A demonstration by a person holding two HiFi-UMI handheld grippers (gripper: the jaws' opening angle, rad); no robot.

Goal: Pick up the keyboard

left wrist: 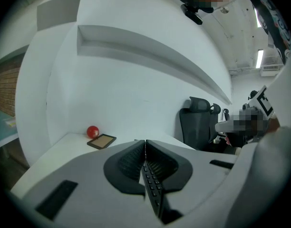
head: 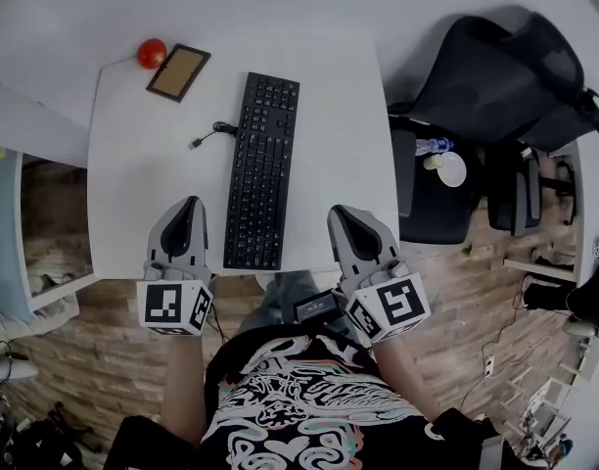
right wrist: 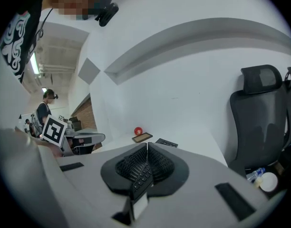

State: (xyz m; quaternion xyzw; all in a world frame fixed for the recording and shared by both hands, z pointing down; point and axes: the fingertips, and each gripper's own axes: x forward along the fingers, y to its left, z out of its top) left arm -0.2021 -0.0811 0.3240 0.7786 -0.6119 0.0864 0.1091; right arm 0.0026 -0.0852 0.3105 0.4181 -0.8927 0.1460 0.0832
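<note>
One keyboard [head: 261, 169] on white table [head: 143, 174]

Grey tools [head: 189, 204] [head: 341, 211] — marker cubes [head: 174, 305], black patterned shirt [head: 299, 409]

1. The white worktop [head: 133, 184] is rectangular and stands against a white wall.
2. A black keyboard [head: 261, 169] lies at its centre, running from 12 to 6 o'clock.
3. The keyboard's cable [head: 209, 135] trails towards 9 o'clock, its plug lying loose.
4. A dark-framed brown panel [head: 178, 71] lies flat at 11 o'clock.
5. A red ball [head: 151, 53] sits just beside the panel, at the far corner.
</note>
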